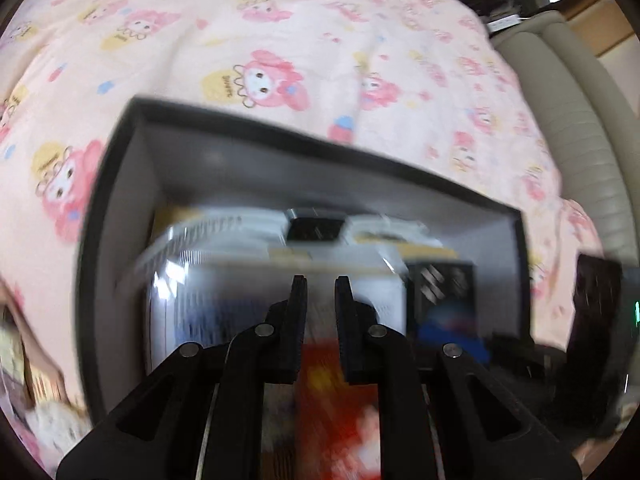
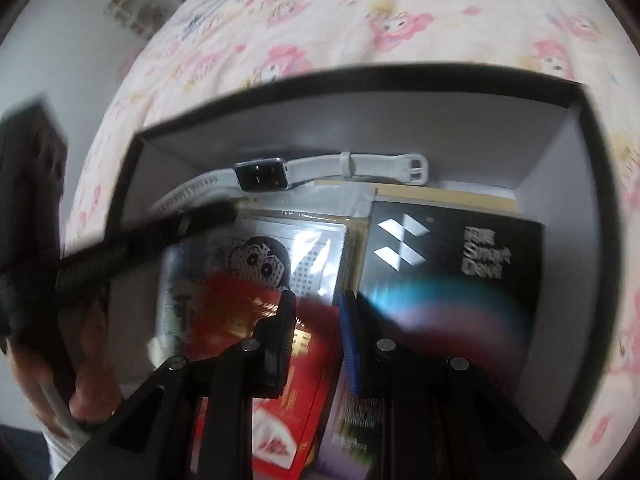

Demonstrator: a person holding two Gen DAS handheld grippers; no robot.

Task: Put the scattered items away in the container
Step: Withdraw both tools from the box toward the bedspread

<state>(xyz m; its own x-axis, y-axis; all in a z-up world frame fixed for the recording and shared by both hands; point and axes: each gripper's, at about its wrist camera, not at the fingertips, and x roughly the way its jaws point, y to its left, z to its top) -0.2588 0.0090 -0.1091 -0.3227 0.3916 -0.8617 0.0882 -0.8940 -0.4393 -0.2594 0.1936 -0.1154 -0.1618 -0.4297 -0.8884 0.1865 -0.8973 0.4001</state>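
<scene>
A black-rimmed box (image 1: 120,168) with grey inner walls lies on a pink cartoon-print bedsheet; it also shows in the right wrist view (image 2: 440,120). Inside lie a white-strapped smartwatch (image 2: 262,176), a clear-wrapped cartoon card pack (image 2: 272,256), a black booklet (image 2: 452,240) and a red packet (image 2: 264,360). My left gripper (image 1: 320,280) hovers over the box, fingers slightly apart, empty. My right gripper (image 2: 316,296) is over the red packet, fingers slightly apart, nothing clearly held; a blurred blue-purple item (image 2: 440,312) lies by its right finger.
The other handheld gripper (image 2: 132,240) reaches into the box from the left in the right wrist view. A beige padded bed edge (image 1: 580,120) runs along the right. Small items (image 1: 36,392) lie on the sheet left of the box.
</scene>
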